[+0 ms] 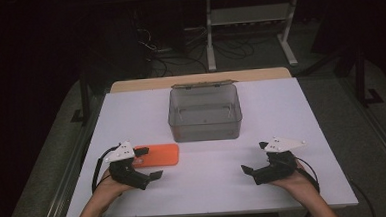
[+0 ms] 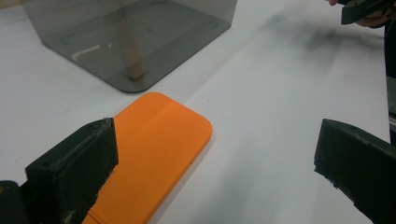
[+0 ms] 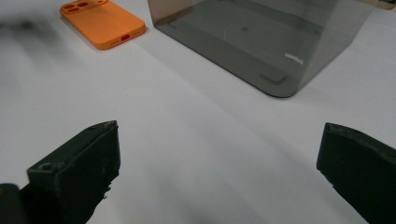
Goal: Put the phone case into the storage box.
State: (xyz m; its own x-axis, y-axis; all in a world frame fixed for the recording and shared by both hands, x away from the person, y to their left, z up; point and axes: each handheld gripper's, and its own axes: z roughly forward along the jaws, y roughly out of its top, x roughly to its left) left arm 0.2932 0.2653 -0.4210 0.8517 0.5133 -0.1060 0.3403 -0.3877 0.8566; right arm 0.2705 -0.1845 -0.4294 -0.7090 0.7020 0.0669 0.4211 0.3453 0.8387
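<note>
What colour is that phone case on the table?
Orange; the phone case shows best in the right gripper view.

Wide-open right tool (image 3: 219,172) over white table (image 3: 196,140); orange phone case (image 3: 102,23) beside smoky box (image 3: 261,42).

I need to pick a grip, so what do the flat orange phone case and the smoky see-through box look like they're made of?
The flat orange phone case looks like matte plastic or silicone: even colour, no glare. The smoky see-through box seems hard tinted plastic, glossy, showing faint reflections; its floor shows through the walls.
</note>
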